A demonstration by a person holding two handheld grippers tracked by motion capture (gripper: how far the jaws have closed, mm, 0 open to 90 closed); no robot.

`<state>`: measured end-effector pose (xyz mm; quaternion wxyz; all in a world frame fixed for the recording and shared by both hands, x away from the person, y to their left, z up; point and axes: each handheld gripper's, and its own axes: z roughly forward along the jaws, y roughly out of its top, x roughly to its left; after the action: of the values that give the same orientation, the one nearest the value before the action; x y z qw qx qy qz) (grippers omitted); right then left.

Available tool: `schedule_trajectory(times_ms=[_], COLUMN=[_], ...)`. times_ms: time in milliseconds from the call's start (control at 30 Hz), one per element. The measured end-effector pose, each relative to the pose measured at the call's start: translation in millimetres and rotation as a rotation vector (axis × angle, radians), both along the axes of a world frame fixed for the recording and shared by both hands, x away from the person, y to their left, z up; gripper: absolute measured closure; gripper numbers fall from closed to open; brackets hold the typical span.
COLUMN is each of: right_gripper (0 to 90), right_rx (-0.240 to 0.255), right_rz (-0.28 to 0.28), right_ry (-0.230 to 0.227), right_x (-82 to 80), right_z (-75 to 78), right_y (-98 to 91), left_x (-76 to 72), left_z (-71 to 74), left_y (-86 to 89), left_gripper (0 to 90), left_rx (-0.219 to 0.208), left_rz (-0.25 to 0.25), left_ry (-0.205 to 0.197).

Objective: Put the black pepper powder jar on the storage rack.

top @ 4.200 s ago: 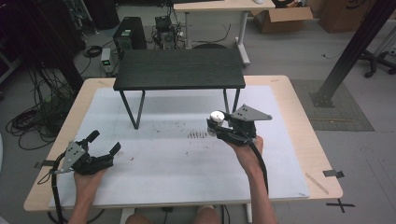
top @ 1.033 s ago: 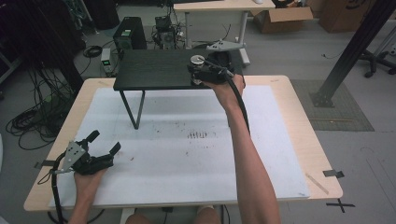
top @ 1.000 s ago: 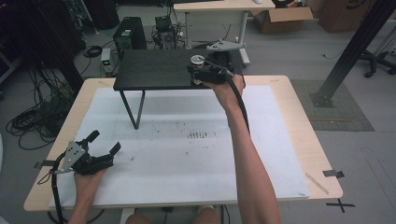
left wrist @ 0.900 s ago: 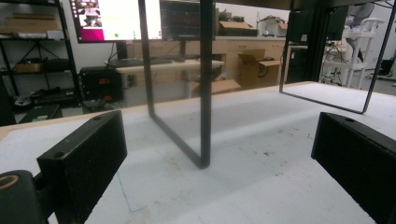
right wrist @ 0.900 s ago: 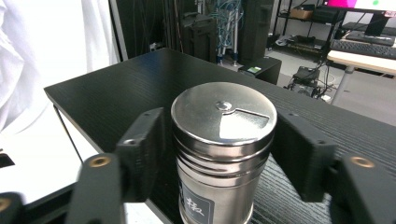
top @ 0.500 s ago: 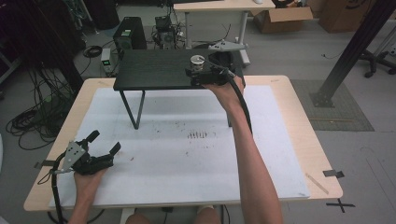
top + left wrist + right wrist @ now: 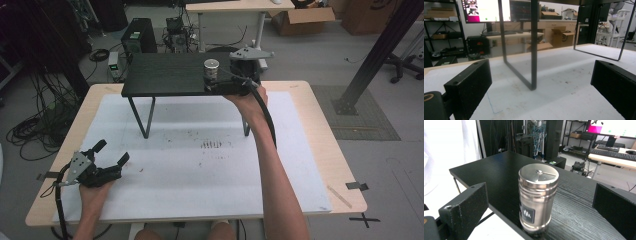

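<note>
I read the metal canister as the working object: it stands upright, long axis vertical, on the near edge of the black raised shelf, toward that shelf's right end. The right hand-held gripper sits directly behind it on my side, jaws spread wide, one to each side of the canister and clear of its wall, so nothing is pinched. The canister therefore lies straight ahead of this hand-held gripper, between the jaw lines; I judge that either a closing or a straight pull-back is possible without any sideways correction. The left hand-held gripper rests on the white surface at the near left corner, jaws also spread and empty, well apart from the shelf, so the right hand is clearly nearer. The right gripper view shows the gaps between jaws and canister, the flat lid with its small centre knob, and a dark label low on the body; the high view cannot resolve these. The high view alone gives the canister's position along the shelf. The left gripper view adds the shelf's thin black legs standing on the surface.
</note>
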<state>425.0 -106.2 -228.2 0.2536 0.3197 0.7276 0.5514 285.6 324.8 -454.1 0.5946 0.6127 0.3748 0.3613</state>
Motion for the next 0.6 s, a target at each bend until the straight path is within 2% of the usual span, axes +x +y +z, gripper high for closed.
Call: schedule_trajectory(times_ms=[300, 433, 600], right_gripper=[0.0, 0.0, 0.0], right_rx=[-0.017, -0.041, -0.041], right_rz=[-0.021, -0.049, -0.060], right_ry=[-0.029, -0.038, -0.034], right_x=[-23.8, -34.8, -46.9], right_z=[-7.3, -15.9, -33.0], right_y=[-18.0, -26.7, -37.9], left_x=[-0.1, 0.0, 0.1], left_z=[0.0, -0.1, -0.1], left_y=[-0.1, -0.1, -0.2], left_gripper=[3.7, 3.7, 3.7], left_rx=[0.000, 0.000, 0.000], left_rz=[0.000, 0.000, 0.000], left_ry=[-0.001, -0.003, -0.002])
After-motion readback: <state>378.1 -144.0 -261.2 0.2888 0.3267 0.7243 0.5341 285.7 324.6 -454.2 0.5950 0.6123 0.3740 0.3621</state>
